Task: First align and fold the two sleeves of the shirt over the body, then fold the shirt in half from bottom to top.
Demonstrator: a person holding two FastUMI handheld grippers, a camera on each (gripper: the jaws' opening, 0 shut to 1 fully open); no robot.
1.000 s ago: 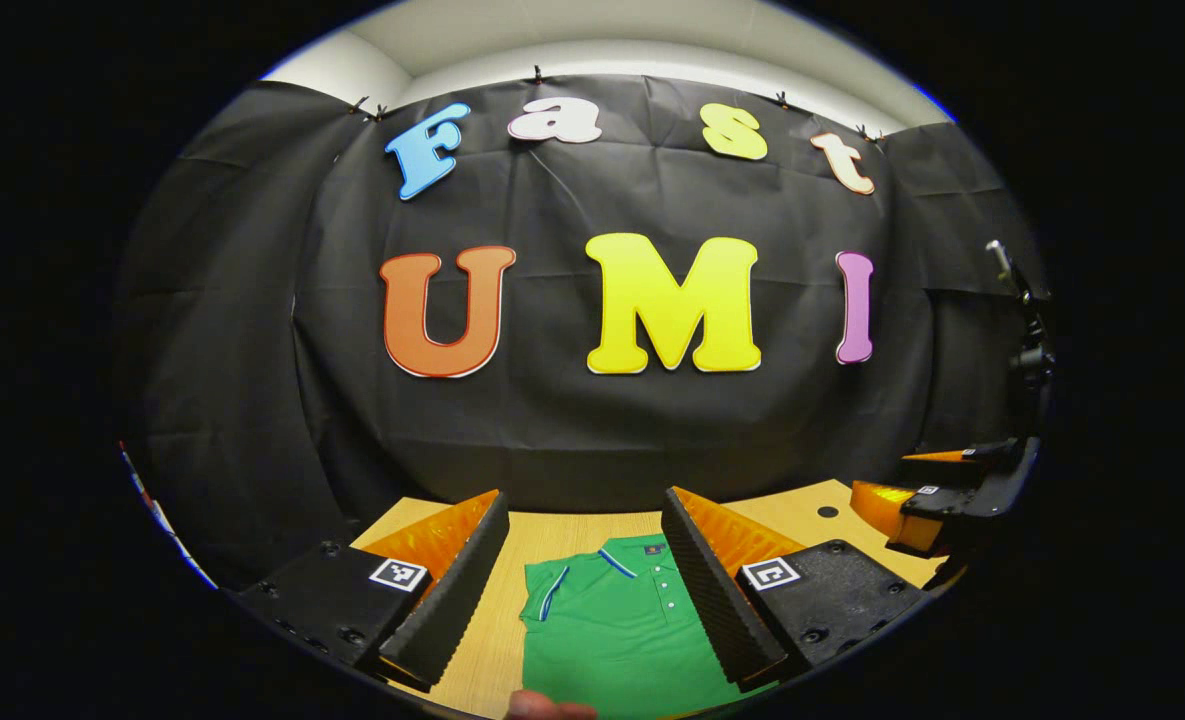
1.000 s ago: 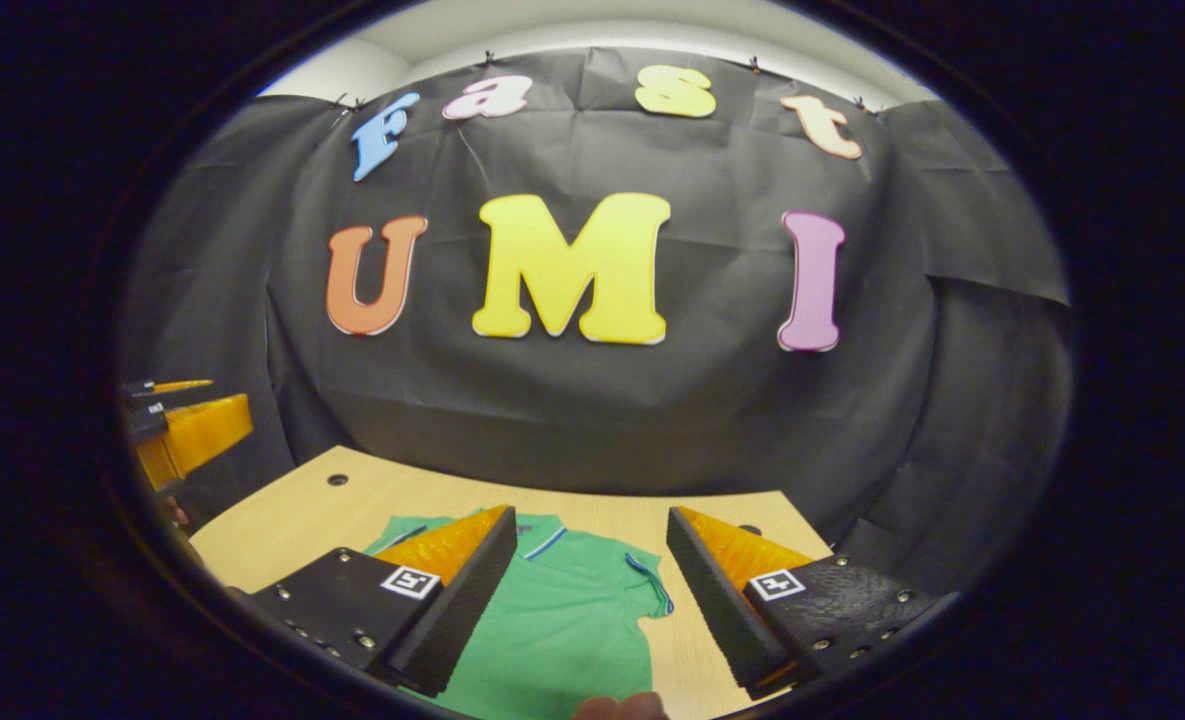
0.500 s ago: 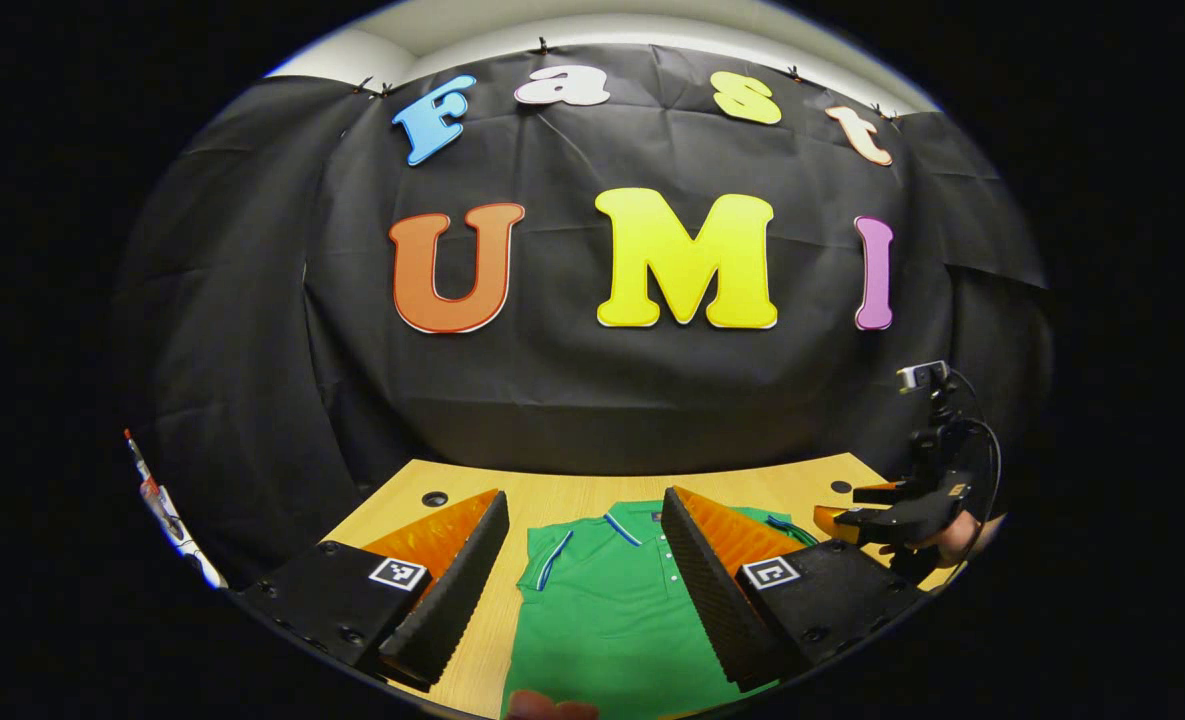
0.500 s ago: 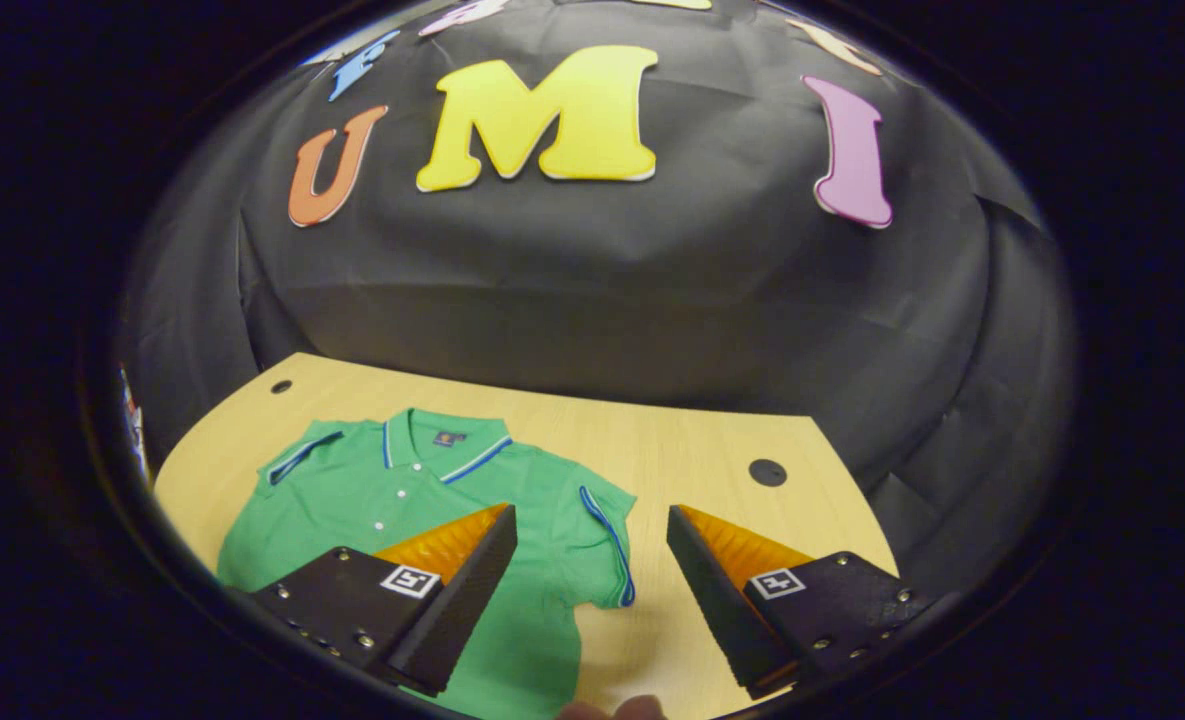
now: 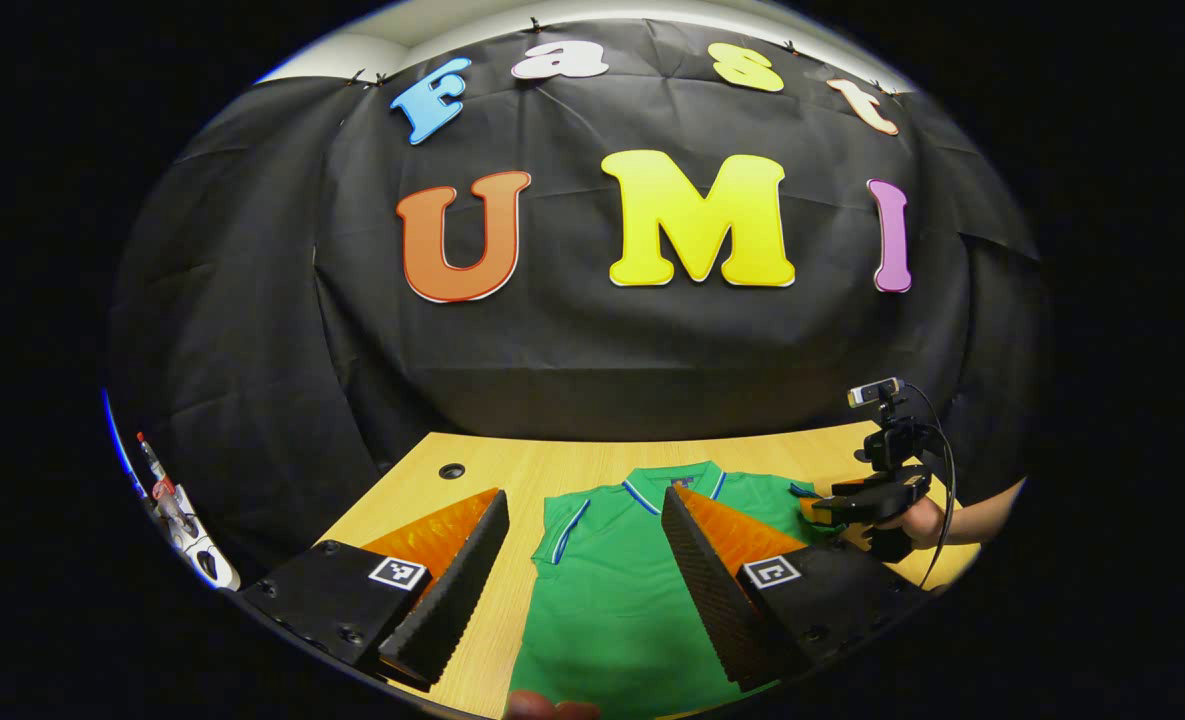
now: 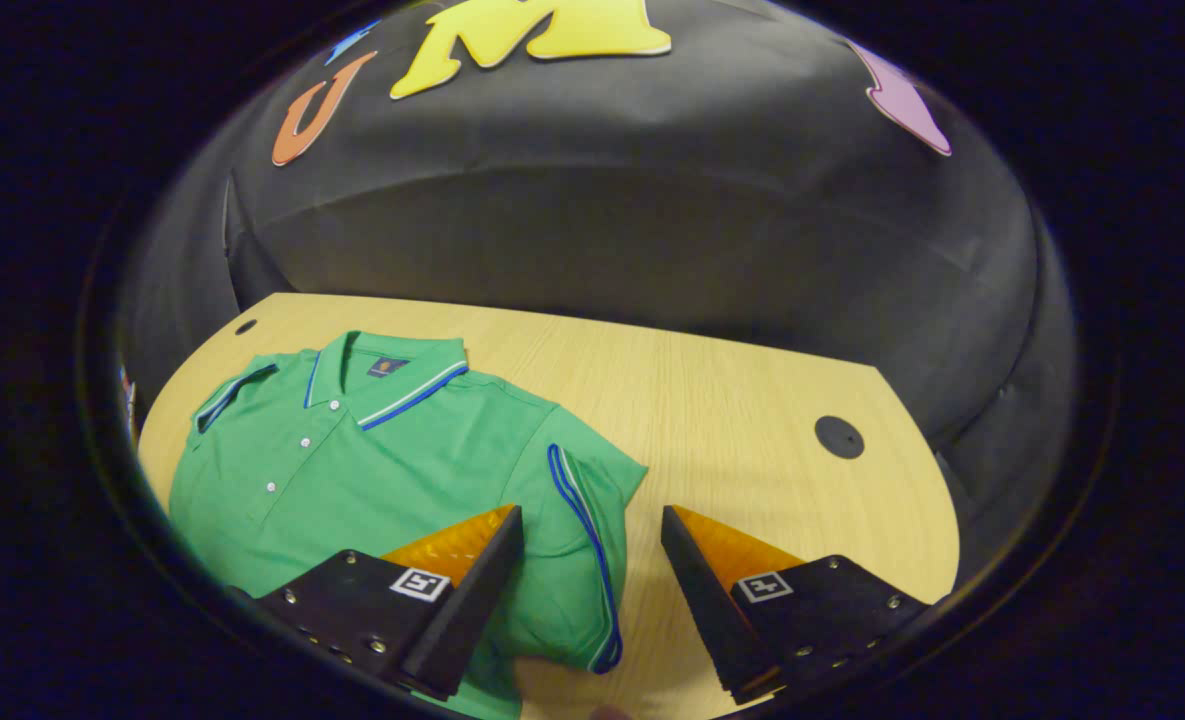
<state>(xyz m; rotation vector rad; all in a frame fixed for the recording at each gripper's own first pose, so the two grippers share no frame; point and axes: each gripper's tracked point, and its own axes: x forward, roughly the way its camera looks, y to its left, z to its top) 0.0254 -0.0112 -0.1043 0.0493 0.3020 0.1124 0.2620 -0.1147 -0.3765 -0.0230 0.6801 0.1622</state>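
A green polo shirt [image 6: 392, 460] with blue-and-white trim lies flat, face up, on the wooden table [image 6: 732, 400], its collar [image 6: 382, 375] toward the black wall. My right gripper [image 6: 592, 590] hangs open just above the shirt's short sleeve [image 6: 582, 500], whose blue-trimmed hem runs between the fingers. In the left gripper view my left gripper [image 5: 582, 580] is open over the shirt [image 5: 612, 590], near its other sleeve [image 5: 562, 520]. Farther right there, a hand [image 5: 917, 520] holds the right gripper [image 5: 867, 500] at the shirt's far side.
The table has round cable holes [image 6: 839, 437] [image 6: 245, 326] [image 5: 451, 470] near its back corners. The black cloth wall stands right behind the table. Small white and red items [image 5: 177, 500] sit off the table's left side.
Both views have tipped down, showing more table and shirt. The right gripper has dropped lower and closer to the shirt's sleeve. Both grippers stay open.
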